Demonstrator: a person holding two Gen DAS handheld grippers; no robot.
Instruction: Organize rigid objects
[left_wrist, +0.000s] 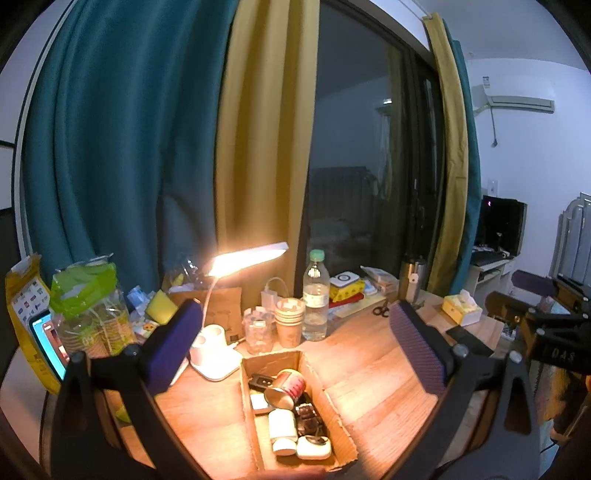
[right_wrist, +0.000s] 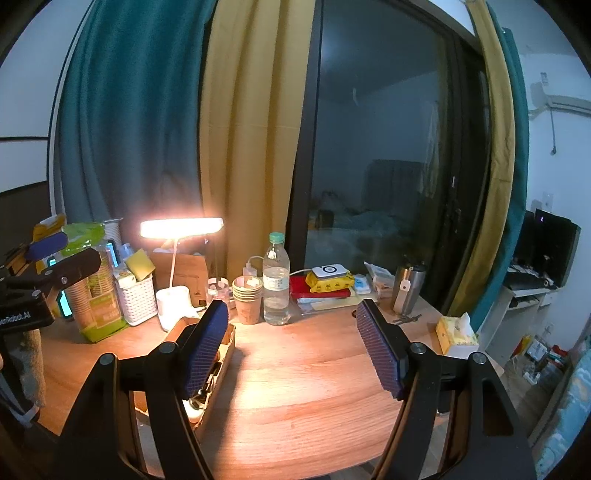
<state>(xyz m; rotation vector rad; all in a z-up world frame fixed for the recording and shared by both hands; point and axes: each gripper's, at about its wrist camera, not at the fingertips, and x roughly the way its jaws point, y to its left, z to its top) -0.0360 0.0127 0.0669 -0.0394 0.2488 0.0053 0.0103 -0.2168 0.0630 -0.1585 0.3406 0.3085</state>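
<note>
In the left wrist view an open cardboard box (left_wrist: 271, 360) lies on the wooden desk (left_wrist: 369, 387). It holds a tipped red-labelled can (left_wrist: 286, 387), a white bottle (left_wrist: 282, 424), a white case (left_wrist: 314, 446) and several dark small items. My left gripper (left_wrist: 295, 308) is open above the box with nothing between its fingers. My right gripper (right_wrist: 291, 306) is open over bare desk (right_wrist: 303, 387), empty, and its left finger (right_wrist: 207, 347) covers part of the box (right_wrist: 229, 341). Each gripper shows at the edge of the other's view: the right gripper (left_wrist: 517, 295), the left gripper (right_wrist: 59, 254).
A lit desk lamp (right_wrist: 181, 227), a water bottle (right_wrist: 276, 284) and stacked paper cups (right_wrist: 247, 295) stand behind the box. A white basket (right_wrist: 136, 299) and bags crowd the back left. A steel tumbler (right_wrist: 408, 288), tissue box (right_wrist: 456, 332), scissors (left_wrist: 381, 309) and yellow packs (right_wrist: 328, 280) lie to the right.
</note>
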